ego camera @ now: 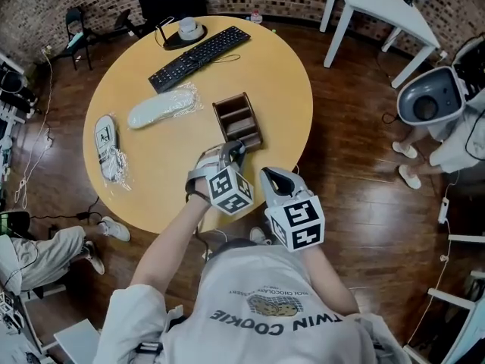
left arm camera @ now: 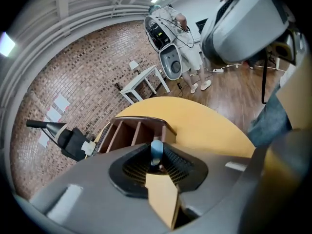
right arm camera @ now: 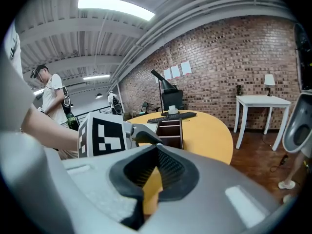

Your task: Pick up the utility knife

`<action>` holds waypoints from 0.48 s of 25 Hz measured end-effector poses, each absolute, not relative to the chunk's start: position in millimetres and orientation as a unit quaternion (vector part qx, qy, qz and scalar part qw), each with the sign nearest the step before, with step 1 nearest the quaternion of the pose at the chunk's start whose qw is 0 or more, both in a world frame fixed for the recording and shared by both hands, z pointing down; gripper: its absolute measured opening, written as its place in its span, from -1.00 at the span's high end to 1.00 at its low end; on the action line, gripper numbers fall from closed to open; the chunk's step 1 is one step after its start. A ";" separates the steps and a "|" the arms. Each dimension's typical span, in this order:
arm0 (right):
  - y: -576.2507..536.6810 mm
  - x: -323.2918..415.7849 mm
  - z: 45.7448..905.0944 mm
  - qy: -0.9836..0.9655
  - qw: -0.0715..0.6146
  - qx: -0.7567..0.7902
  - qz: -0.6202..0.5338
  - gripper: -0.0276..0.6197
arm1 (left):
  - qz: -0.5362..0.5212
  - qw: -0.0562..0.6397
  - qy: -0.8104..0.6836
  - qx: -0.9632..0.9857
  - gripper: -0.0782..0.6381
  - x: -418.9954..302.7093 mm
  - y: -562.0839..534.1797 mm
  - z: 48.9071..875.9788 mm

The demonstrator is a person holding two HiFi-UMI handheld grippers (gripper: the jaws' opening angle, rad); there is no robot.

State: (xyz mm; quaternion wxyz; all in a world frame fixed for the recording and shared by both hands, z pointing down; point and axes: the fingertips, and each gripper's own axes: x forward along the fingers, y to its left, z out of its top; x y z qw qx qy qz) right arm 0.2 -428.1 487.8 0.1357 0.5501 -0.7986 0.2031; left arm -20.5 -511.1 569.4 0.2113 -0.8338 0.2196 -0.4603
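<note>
Left hand-held gripper (ego camera: 235,149): at the near end of the organizer (ego camera: 229,98), over the surface (ego camera: 174,158). My jaws are clamped on the knife (left arm camera: 156,149); only its blue end shows between them. Right hand-held gripper (ego camera: 271,174): nearer me than the organizer, at the surface's edge, jaws closed together with nothing between.

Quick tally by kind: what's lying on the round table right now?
Keyboard: 1
Cup: 1
Wooden divided box: 1
Plastic-wrapped items: 2 (shoe, white bundle)
Total: 5
</note>
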 end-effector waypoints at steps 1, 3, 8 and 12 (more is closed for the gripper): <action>-428.2 0.9 487.8 -0.798 0.137 0.550 0.203 0.91 | -0.460 0.212 0.219 -0.834 0.58 -20.9 -511.6 569.2; -428.5 3.1 487.7 -0.798 0.138 0.551 0.202 0.91 | -0.457 0.203 0.223 -0.837 0.58 -22.0 -513.5 567.7; -429.4 5.2 485.5 -0.799 0.137 0.550 0.203 0.91 | -0.447 0.184 0.229 -0.845 0.58 -22.4 -514.0 557.6; -427.7 4.0 481.9 -0.803 0.138 0.544 0.201 0.91 | -0.440 0.188 0.238 -0.845 0.58 -22.0 -511.0 547.8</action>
